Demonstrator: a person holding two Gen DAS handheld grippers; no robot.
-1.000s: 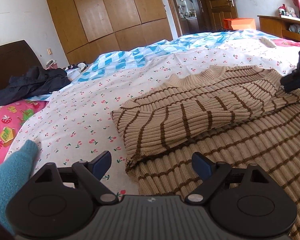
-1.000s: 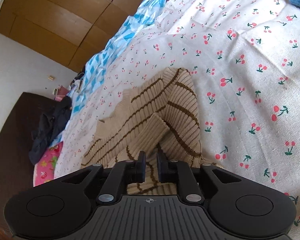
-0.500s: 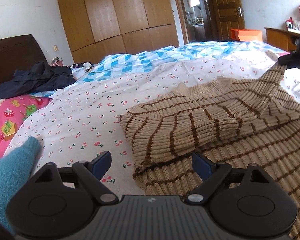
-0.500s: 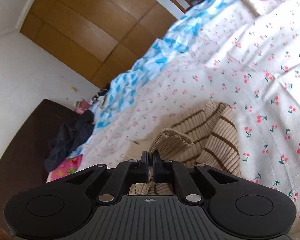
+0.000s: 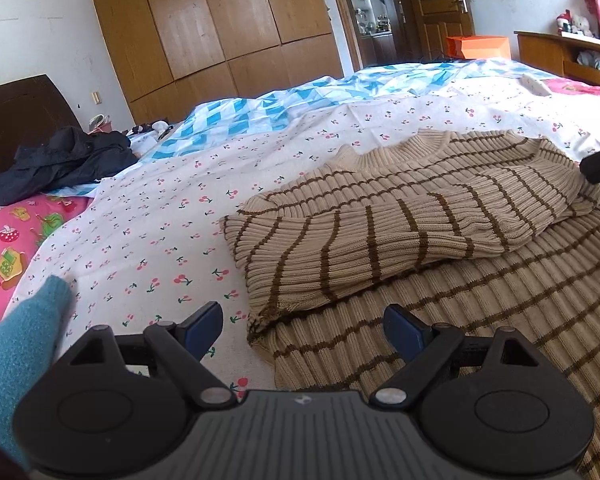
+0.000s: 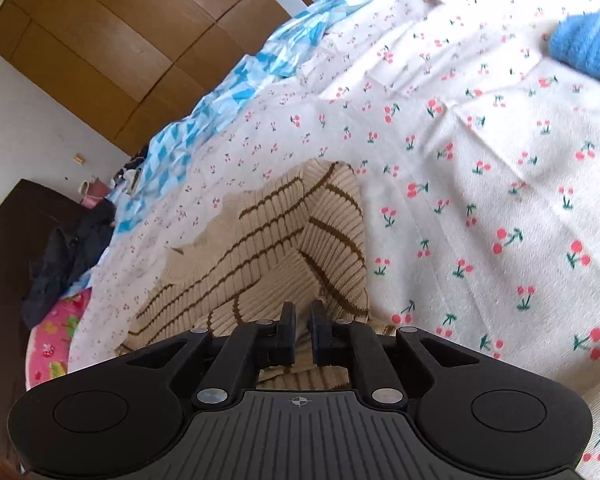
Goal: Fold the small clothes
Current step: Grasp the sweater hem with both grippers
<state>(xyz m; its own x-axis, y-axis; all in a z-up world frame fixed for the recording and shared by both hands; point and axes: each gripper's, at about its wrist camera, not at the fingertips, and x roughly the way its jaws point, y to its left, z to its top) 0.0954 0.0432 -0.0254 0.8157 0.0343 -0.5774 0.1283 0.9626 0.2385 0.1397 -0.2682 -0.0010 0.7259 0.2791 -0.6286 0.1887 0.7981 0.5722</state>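
Striped sweater [image 5: 400, 232] lay half-folded on the cherry-print bed [image 5: 148, 240].
Left gripper [image 5: 302, 326] gaped, grasping nothing; right gripper [image 6: 302, 326], jaws just parting slightly, had released the knit.

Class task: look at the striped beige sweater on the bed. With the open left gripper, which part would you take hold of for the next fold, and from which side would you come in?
Probably the striped beige sweater at the near cuff end of the folded-over sleeve. It forms a thick raised edge just ahead of the open left gripper, so come in low from the cherry-print sheet side.
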